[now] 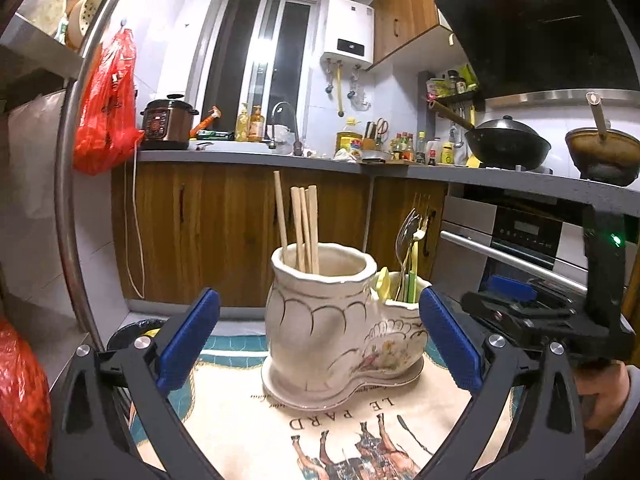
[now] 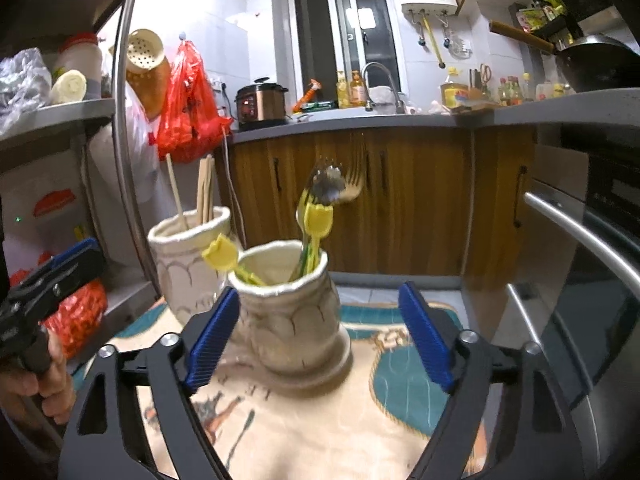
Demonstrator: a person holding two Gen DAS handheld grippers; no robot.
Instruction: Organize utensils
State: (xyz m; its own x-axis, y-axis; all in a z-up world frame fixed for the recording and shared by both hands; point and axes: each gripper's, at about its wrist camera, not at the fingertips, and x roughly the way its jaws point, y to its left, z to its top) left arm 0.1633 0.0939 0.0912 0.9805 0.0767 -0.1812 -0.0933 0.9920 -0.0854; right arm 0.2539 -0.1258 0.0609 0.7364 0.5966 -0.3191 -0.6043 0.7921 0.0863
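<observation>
Both the left gripper (image 1: 320, 336) and right gripper (image 2: 320, 336) gape empty. The ceramic holder (image 1: 340, 320) looks heavy, glazed, breakable; its chopsticks (image 1: 304, 228) are light, best pinched mid-shaft

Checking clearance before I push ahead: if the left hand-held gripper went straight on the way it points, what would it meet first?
Most likely the boot-shaped ceramic utensil holder, centred between the open left hand-held gripper pads. Its tall compartment holding the chopsticks comes first, though depth is hard to judge.

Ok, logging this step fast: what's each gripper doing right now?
Left gripper: open, holding nothing; ceramic holder sits between the jaws, untouched.
Right gripper: open, holding nothing.
</observation>
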